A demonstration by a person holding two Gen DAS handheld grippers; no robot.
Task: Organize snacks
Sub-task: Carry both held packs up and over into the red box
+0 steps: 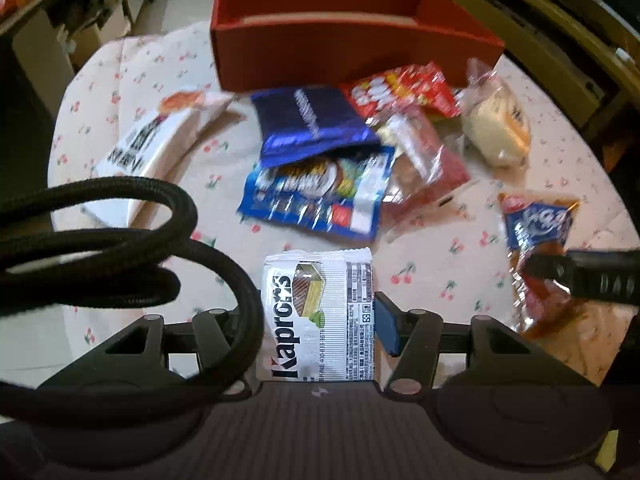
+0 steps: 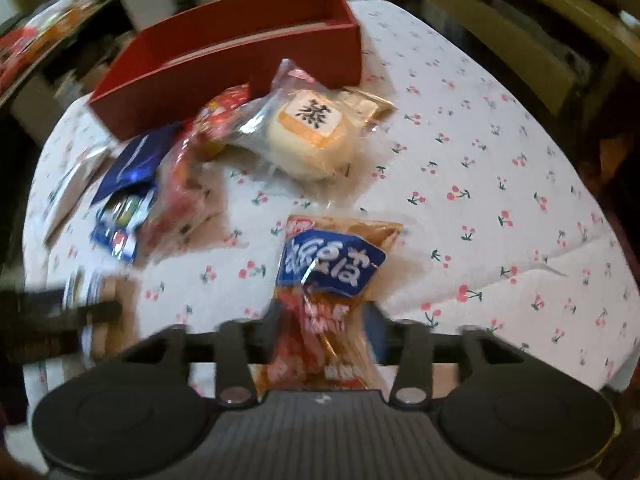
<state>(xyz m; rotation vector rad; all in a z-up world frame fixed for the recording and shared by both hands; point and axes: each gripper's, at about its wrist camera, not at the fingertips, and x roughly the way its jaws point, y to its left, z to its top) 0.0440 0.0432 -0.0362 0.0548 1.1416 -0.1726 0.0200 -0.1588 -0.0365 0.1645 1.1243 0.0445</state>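
1. Now we're mid-pickup: left gripper (image 1: 320, 320) clamps the Kapro wafer pack (image 1: 318, 316); right gripper (image 2: 320, 328) straddles the orange snack bag (image 2: 324, 300), grip unclear.
2. Next: lift both w/o snagging, drop into red box (image 1: 340, 52) at table's far side.

Both cameras sat close above the bench (image 1: 120, 76), tilted steeply down along their claws. The left one faced the red box (image 1: 340, 52) at twelve o'clock, with the snack pile (image 1: 332, 160) at centre. The right one saw the same box (image 2: 240, 64) at eleven o'clock and the pile (image 2: 160, 184) at nine. Each caught the other claw at its edge: right claw (image 1: 592, 280) at three o'clock, left claw (image 2: 60, 320) at nine.
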